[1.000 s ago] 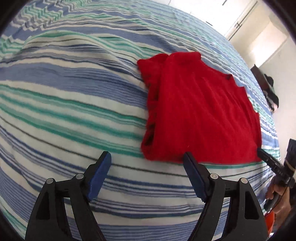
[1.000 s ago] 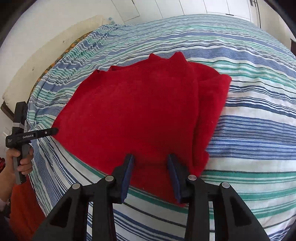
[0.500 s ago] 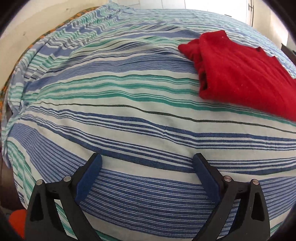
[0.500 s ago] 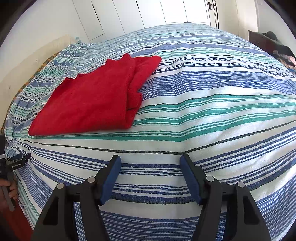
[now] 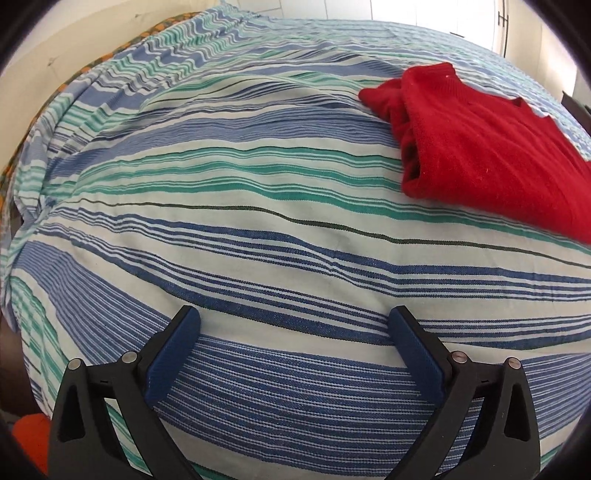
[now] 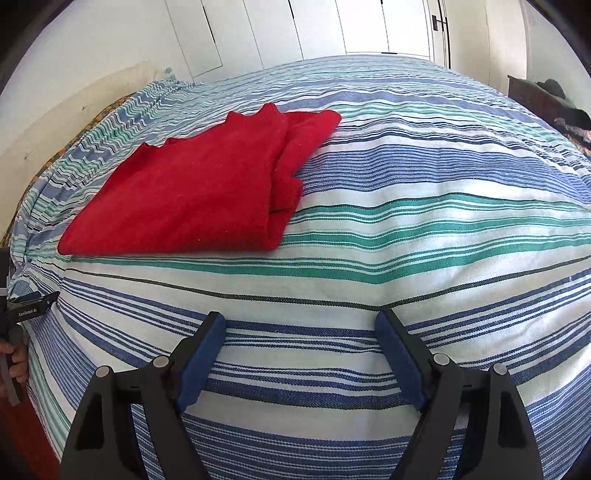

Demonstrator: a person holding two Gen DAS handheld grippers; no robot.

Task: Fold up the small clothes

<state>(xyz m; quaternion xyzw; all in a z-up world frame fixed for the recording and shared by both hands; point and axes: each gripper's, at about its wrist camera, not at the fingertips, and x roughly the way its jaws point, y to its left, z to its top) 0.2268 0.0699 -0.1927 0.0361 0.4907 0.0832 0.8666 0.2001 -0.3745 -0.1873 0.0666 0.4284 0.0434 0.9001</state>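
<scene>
A folded red garment (image 5: 487, 147) lies on the striped bedspread (image 5: 258, 221), at the upper right of the left wrist view and the upper left of the right wrist view (image 6: 207, 192). My left gripper (image 5: 295, 328) is open over bare bedspread, well short of the garment, with nothing between its fingers. My right gripper (image 6: 300, 332) hovers over the bedspread (image 6: 406, 221) below the garment; its jaws are opening and nothing is between them. The left gripper's tip (image 6: 33, 302) and a hand (image 6: 16, 360) show at the left edge of the right wrist view.
White closet doors (image 6: 332, 29) stand behind the bed. A dark piece of furniture with clothes on it (image 6: 546, 99) is at the far right. A cream headboard or wall (image 6: 74, 103) runs along the bed's left side. Something orange (image 5: 31, 435) lies below the bed's edge.
Both grippers drew back from the red garment, which now lies folded farther off. The right gripper's jaws let go of its edge and spread wide; the left opened a little more.
</scene>
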